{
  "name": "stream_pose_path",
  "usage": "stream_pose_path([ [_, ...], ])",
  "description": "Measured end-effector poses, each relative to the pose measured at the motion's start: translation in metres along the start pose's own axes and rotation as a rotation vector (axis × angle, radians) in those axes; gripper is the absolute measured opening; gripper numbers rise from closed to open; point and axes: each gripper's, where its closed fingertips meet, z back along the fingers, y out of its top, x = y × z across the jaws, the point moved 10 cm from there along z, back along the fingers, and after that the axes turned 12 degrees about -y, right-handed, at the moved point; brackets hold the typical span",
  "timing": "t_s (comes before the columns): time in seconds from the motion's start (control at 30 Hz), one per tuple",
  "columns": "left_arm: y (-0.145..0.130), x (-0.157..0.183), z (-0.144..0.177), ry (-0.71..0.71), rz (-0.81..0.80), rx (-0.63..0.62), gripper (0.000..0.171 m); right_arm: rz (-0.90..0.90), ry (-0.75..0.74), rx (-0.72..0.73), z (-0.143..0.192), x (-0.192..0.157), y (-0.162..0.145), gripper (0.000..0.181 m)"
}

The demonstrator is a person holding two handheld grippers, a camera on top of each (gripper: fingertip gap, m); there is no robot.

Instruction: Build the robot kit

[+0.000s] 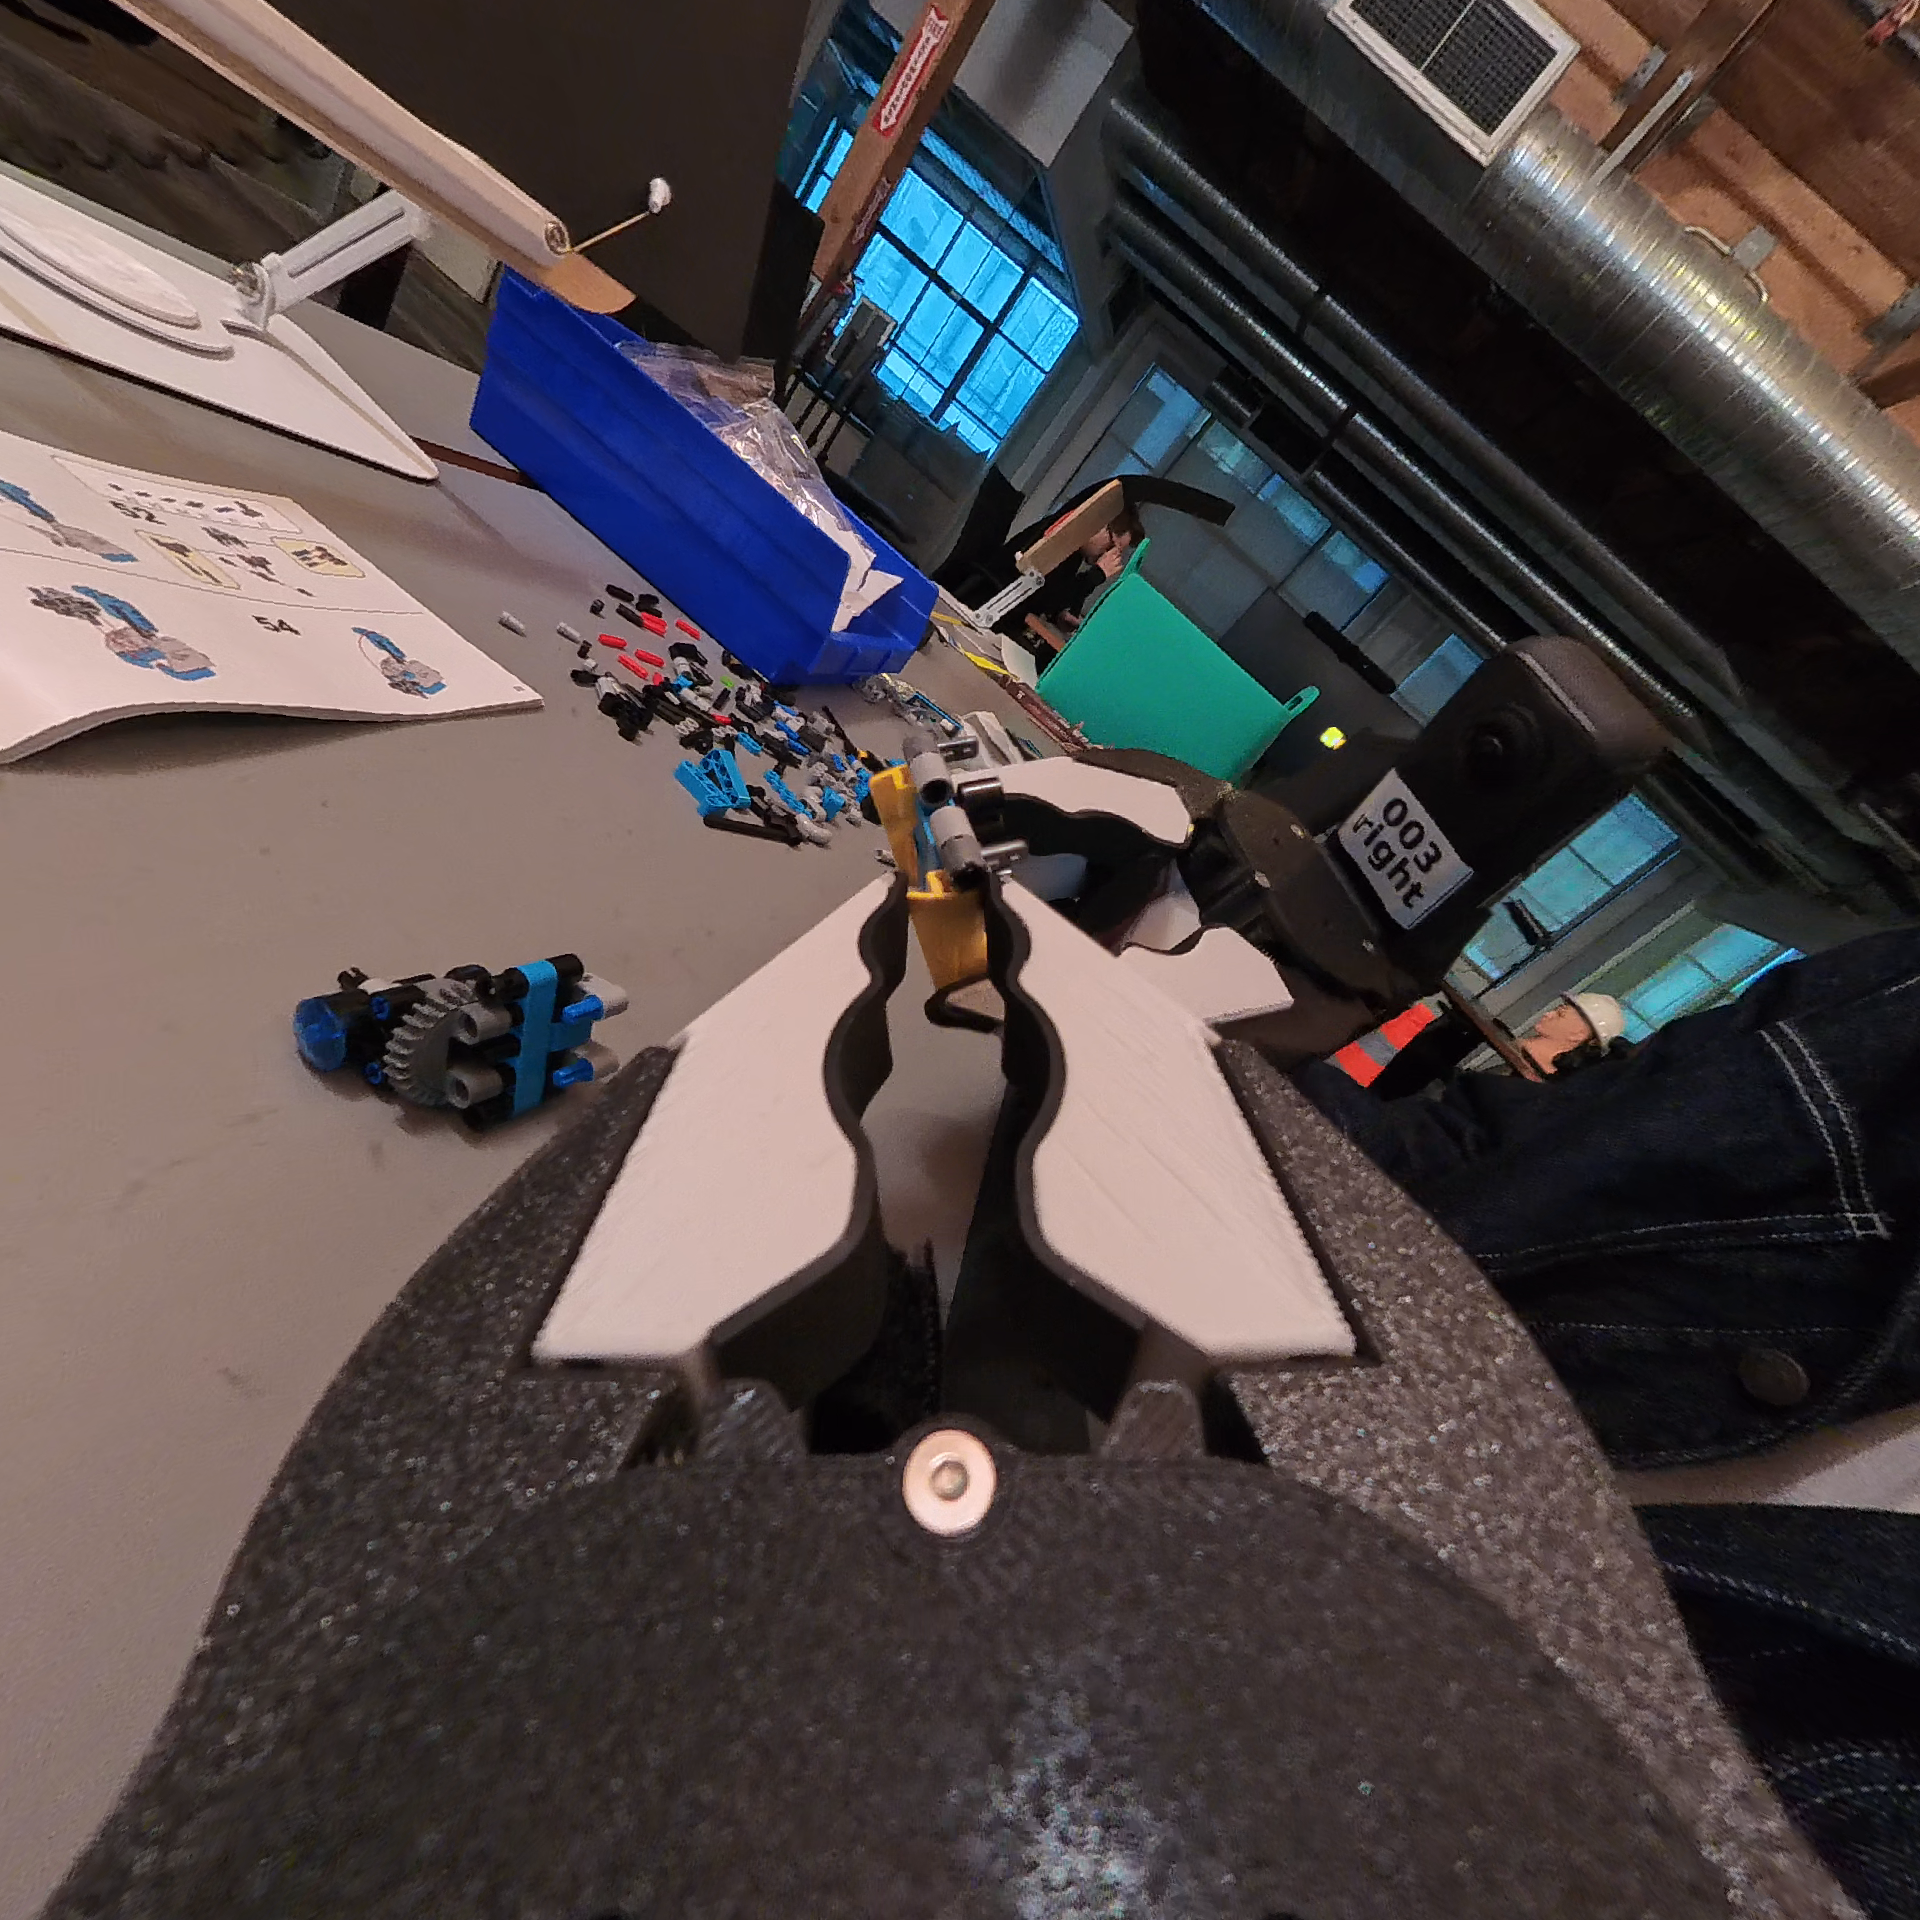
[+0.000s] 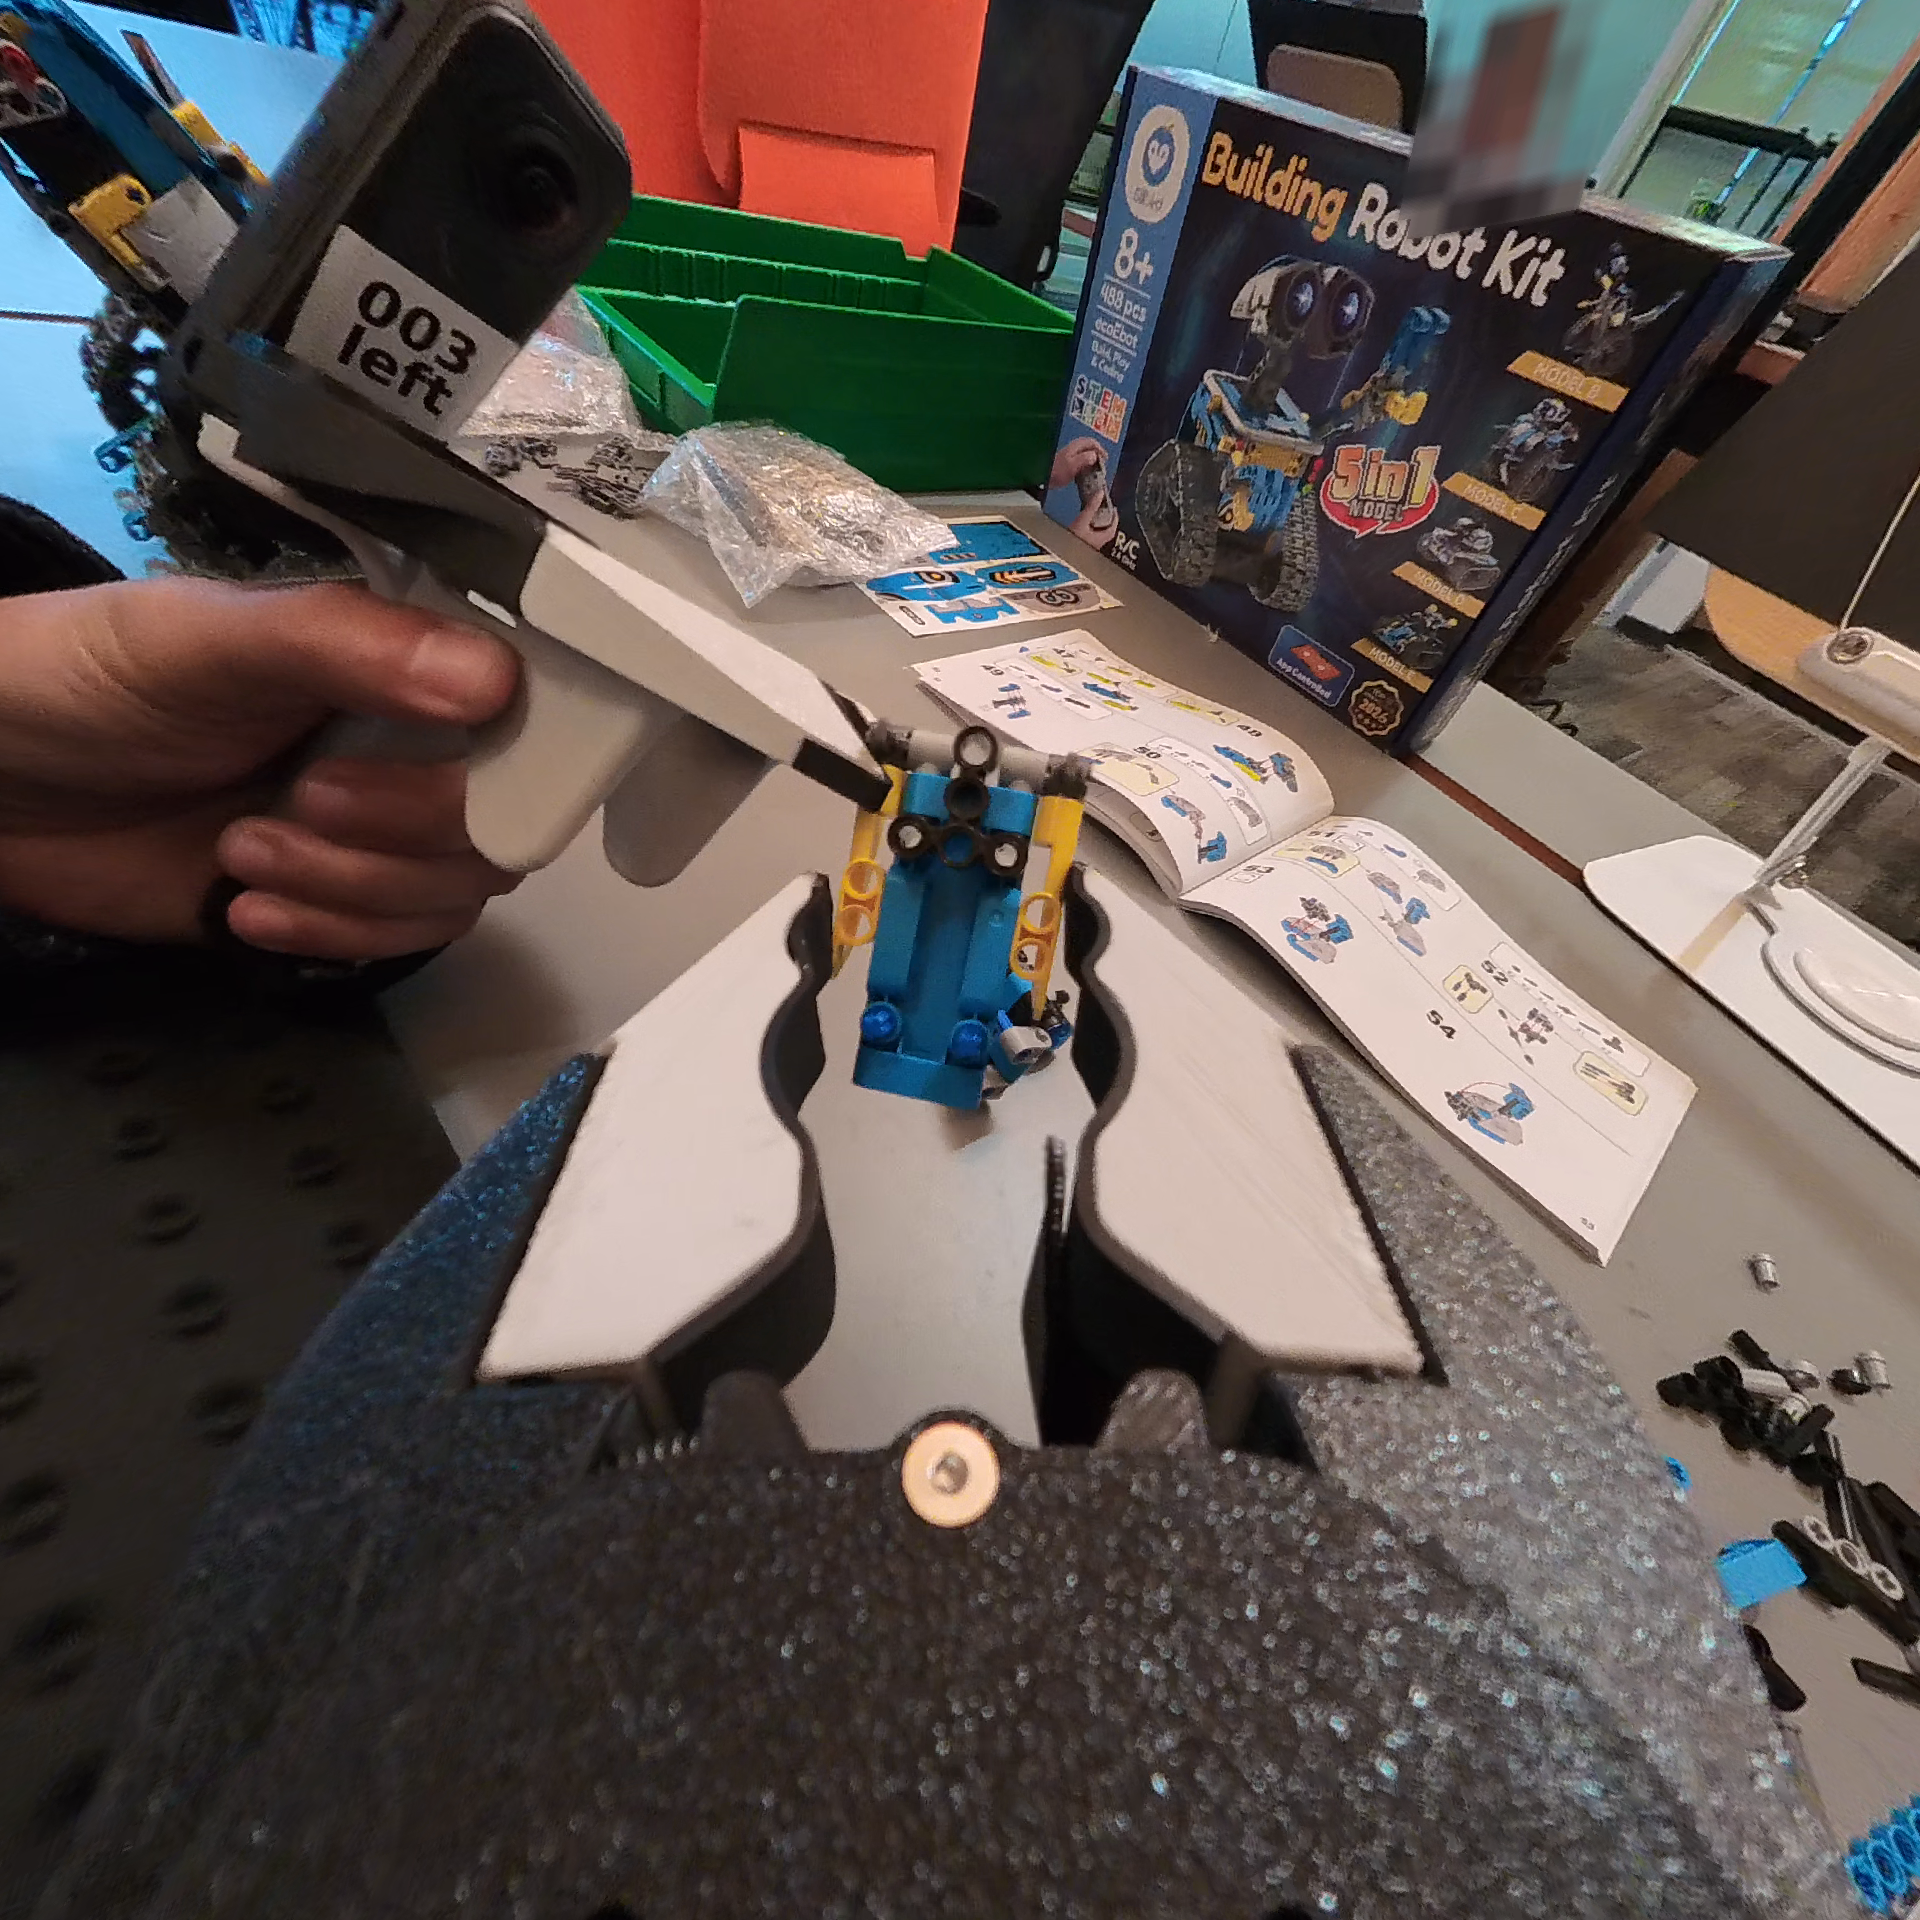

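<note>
Left gripper (image 2: 868,769), hand-held, comes in from 9 o'clock, tips pinched on the grey top bar of the blue-and-yellow brick assembly (image 2: 961,925). Right gripper (image 2: 951,914) clamps that assembly's yellow sides, raised above the grey table (image 2: 1299,1122). Instruction booklet (image 2: 1382,935) open at 3 o'clock; loose parts (image 2: 1808,1475) at 4 o'clock.

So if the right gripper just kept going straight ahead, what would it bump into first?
Probably the left gripper: its tips sit on the far end of the blue and yellow brick assembly that the right gripper already grips. Depth is hard to judge.
</note>
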Motion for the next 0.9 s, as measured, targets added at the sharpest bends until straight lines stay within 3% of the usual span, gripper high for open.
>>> stream_pose_path([
  [0.33, 0.001, 0.001, 0.0, 0.028, -0.02, 0.002, 0.015, -0.069, 0.061, -0.054, -0.001, 0.009, -0.003, 0.043],
  [0.73, 0.013, -0.01, 0.027, 0.004, 0.06, 0.238, 0.017, -0.098, 0.075, -0.095, -0.004, 0.012, -0.007, 0.043],
  [0.9, 0.013, -0.006, 0.026, 0.09, -0.02, 0.189, 0.018, -0.106, 0.086, -0.098, -0.005, 0.012, -0.007, 0.043],
])
